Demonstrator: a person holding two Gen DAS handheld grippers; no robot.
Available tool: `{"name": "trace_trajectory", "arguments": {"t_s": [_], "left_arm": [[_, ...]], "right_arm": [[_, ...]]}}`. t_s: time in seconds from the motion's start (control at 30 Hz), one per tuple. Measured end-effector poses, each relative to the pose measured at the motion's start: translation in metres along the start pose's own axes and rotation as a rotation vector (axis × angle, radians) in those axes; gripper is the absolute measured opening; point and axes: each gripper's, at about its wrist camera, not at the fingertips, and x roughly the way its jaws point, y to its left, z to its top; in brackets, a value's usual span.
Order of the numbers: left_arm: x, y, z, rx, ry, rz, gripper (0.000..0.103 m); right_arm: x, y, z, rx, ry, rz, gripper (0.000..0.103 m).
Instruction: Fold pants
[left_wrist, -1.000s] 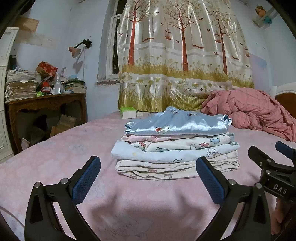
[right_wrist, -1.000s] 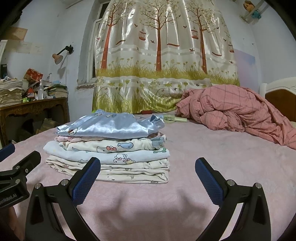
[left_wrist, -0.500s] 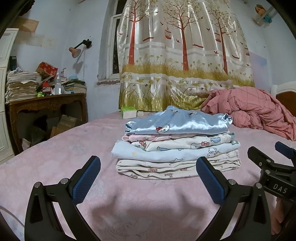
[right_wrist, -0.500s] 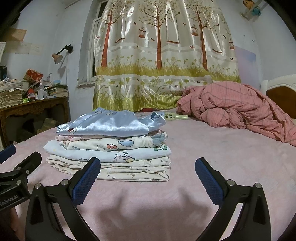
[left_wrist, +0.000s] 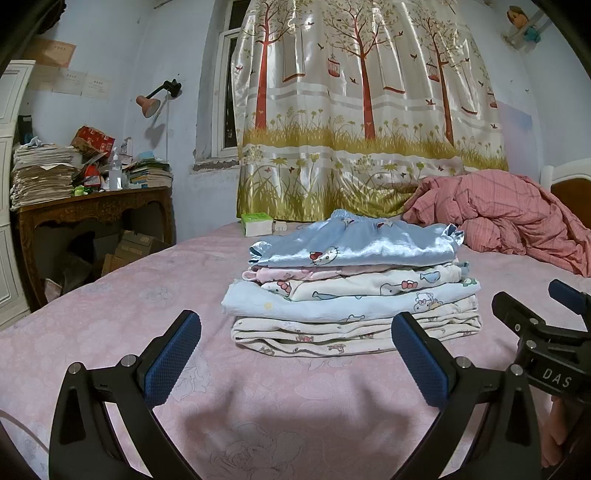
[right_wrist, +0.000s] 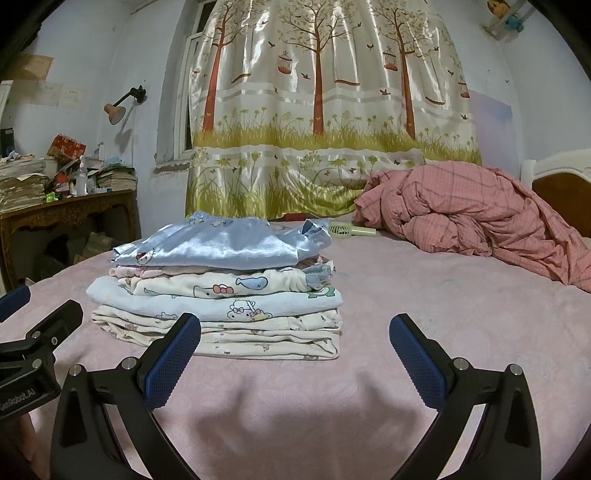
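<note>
A stack of folded pants (left_wrist: 352, 291) is seen lying on the pink bed sheet (left_wrist: 110, 317), near the middle of the bed. The top piece is shiny blue satin (right_wrist: 221, 247) with a cartoon cat print; cream, pink and pale blue printed pieces are layered beneath it. The stack is neat, with folded edges turned toward both cameras.

The left gripper (left_wrist: 295, 354) is held low over the sheet, in front of the stack and apart from it. Its jaws are spread wide and nothing is held between them. The right gripper (right_wrist: 295, 354) is likewise held low in front of the stack, jaws spread wide and empty; the stack is seen left of centre in its view. Each gripper is visible at the edge of the other's view, so the two are side by side.

A crumpled pink checked quilt (right_wrist: 472, 218) is noted at the far right of the bed. A small green handheld fan (right_wrist: 351, 230) lies on the sheet between stack and quilt. A tree-print curtain (left_wrist: 362, 110) hangs behind the bed. A cluttered wooden tabletop (left_wrist: 92, 201) stands at the left wall.
</note>
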Motion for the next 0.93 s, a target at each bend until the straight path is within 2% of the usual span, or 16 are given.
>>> {"name": "trace_trajectory", "arguments": {"t_s": [0.93], "left_arm": [[0.0013, 0.0058, -0.0002, 0.001, 0.003, 0.006, 0.102]], "right_arm": [[0.0044, 0.0004, -0.0027, -0.012, 0.001, 0.001, 0.103]]}}
